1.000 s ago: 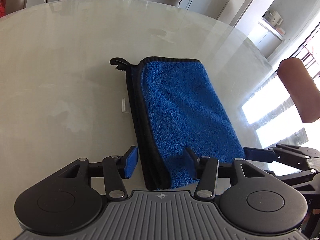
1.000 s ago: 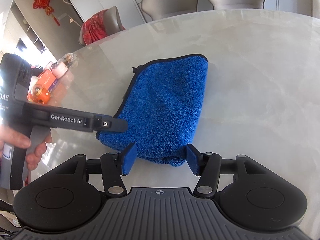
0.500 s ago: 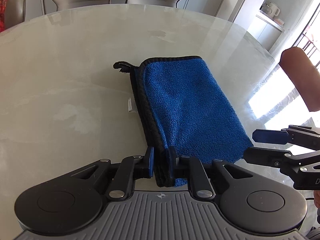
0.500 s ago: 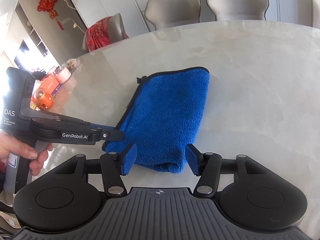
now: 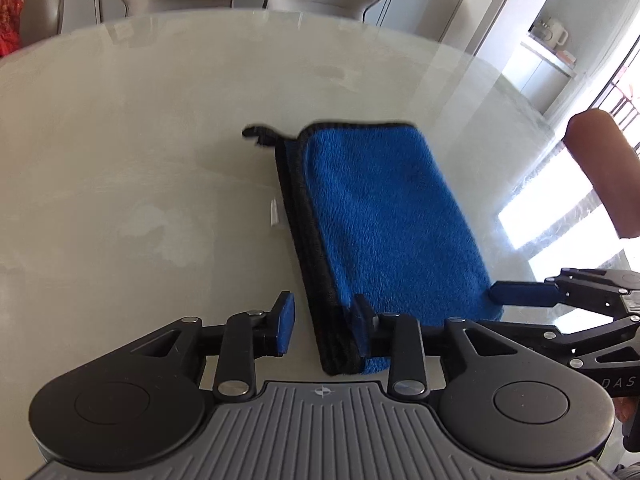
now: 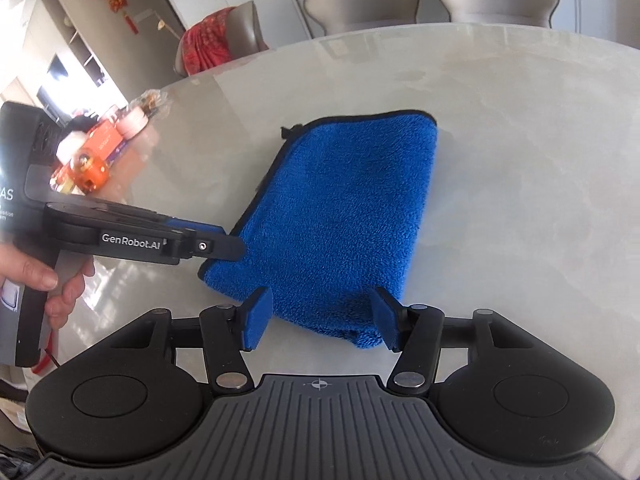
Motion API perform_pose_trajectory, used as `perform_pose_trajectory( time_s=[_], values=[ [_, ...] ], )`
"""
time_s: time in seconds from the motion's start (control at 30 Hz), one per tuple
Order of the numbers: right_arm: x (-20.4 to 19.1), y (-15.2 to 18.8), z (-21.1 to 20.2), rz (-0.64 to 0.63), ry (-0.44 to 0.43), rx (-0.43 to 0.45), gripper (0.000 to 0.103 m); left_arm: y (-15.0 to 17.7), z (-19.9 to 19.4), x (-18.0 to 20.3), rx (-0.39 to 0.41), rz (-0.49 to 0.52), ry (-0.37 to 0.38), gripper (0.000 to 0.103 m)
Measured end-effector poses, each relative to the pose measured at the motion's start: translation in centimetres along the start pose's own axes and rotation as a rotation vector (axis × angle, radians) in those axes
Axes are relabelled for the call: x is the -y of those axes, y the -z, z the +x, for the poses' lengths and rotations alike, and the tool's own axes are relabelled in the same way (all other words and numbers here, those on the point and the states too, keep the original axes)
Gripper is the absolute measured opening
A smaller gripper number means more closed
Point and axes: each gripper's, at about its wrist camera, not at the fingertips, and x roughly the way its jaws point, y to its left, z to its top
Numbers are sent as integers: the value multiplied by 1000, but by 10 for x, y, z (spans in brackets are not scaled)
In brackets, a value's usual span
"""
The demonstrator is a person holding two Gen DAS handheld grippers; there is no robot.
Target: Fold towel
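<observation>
Towel (image 5: 384, 224) lies folded into a narrow stack flat on the bench (image 5: 132, 148), black-bound edges stacked on its left side. Reads soft, light, floppy plush: layers will slide, so I'd pinch all of them at the near corners. My left fingers (image 5: 324, 326) are apart, straddling the bound near corner; right fingers (image 6: 320, 318) apart over the near end.

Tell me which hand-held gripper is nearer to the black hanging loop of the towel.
The left hand-held gripper. It stands open astride the black-trimmed edge that runs to the loop. The right hand-held gripper stands open at the towel's near end, by its other side.
</observation>
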Motion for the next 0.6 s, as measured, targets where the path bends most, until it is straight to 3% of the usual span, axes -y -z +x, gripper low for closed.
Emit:
perform_pose_trajectory(
  time_s=[0.1, 0.2, 0.27, 0.43, 0.6],
  values=[
    [3, -3, -5, -17, -2, 42, 57, -13, -13, 6, 92, 8, 58, 35],
    [3, -2, 0, -17, -7, 23, 58, -21, -9, 15, 124, 3, 110, 43],
    [2, 0, 3, -19, -14, 0, 58, -22, 2, 20, 106, 9, 122, 43],
    [0, 8, 9, -39, 42, -55, 63, -10, 33, 21, -30, -21, 94, 43],
    [6, 13, 4, -1, 50, -51, 65, -4, 29, 23, -13, -26, 91, 51]
  ],
)
